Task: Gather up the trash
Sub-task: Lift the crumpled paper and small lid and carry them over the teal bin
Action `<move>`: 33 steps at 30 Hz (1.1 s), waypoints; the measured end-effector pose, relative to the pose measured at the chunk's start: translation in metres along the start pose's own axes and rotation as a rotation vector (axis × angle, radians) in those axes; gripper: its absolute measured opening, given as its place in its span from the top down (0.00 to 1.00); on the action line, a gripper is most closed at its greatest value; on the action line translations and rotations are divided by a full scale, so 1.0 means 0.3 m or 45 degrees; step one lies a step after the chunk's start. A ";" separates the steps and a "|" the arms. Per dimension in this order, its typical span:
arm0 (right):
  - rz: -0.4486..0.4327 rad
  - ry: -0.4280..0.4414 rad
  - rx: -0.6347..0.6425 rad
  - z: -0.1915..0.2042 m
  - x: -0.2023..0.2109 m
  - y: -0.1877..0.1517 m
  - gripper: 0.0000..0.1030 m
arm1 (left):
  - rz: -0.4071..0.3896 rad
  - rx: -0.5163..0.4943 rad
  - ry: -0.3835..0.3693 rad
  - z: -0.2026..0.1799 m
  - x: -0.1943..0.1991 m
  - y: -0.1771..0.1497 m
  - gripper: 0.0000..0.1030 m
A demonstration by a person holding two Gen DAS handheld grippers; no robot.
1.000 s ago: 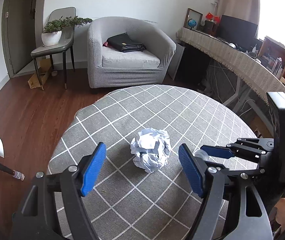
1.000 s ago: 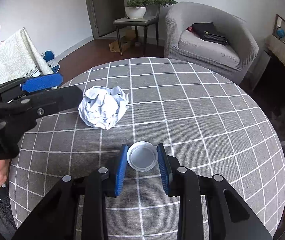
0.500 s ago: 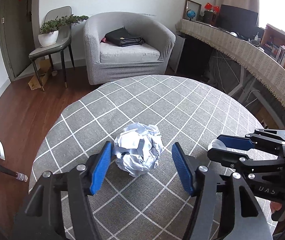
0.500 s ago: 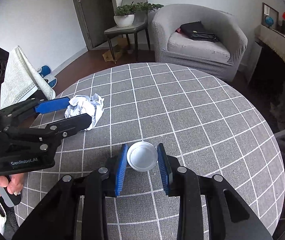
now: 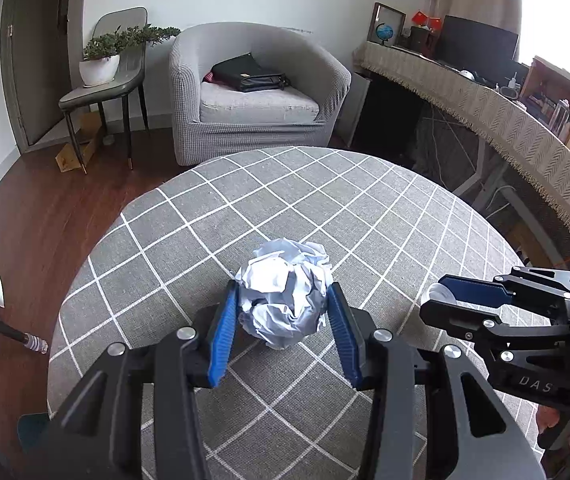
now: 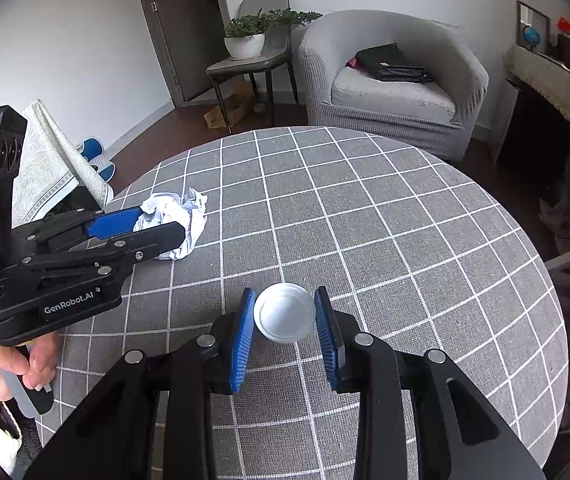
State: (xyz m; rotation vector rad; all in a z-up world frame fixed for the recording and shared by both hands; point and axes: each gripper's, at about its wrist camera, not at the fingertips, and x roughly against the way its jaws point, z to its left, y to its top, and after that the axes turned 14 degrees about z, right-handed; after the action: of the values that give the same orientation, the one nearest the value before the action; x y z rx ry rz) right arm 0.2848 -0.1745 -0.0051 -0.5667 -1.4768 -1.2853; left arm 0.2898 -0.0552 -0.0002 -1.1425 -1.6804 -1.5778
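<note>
L gripper [image 5: 283, 312], closest in its own cam: jaws have just been closing, blue pads now pressed on both sides of the paper ball [image 5: 285, 292], narrow-ish grip w/ ball squeezed between. Ball sits on the table [image 5: 189, 232], round top, grey cloth w/ white grid, toward the near-left part of it. In R cam the same gripper shows from the side at left, ball [image 6: 177, 224] poking out past its tips, a hand [image 6: 1, 364] on the handle below.

R gripper [image 6: 285, 312]: pads tight on a white cap [image 6: 284, 313], one each side, cap round, open side facing the cam. Narrow hold. In L cam it comes in from the right edge, cap just visible at its tips. Cannot tell if cap is touching the cloth or just above it.

Grippers near each other, not touching; ball left, cap right.

Beyond table: wood floor. Far side, grey armchair [image 5: 253, 92] w/ black bag [image 5: 249, 76] on seat. Left of it a chair [image 5: 105, 80] w/ potted plant [image 5: 101, 64] on it, cardboard box on floor under. Door behind. Right side: long desk [image 5: 485, 104] w/ fringed cloth, monitor, small globe.
</note>
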 end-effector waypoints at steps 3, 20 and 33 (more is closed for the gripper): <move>0.003 -0.003 -0.007 0.008 0.005 -0.019 0.70 | 0.007 -0.013 -0.008 -0.013 0.014 -0.025 0.54; -0.070 0.034 -0.063 0.109 0.098 -0.241 0.70 | 0.047 -0.096 -0.005 -0.040 0.163 -0.277 0.54; -0.105 0.094 -0.082 0.290 0.128 -0.400 0.70 | 0.023 -0.120 0.031 0.053 0.336 -0.486 0.54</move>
State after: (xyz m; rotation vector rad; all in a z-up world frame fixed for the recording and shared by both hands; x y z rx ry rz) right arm 0.1351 -0.1429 -0.0092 -0.4989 -1.4148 -1.4077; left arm 0.1177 -0.0109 0.0107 -1.1775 -1.5906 -1.6681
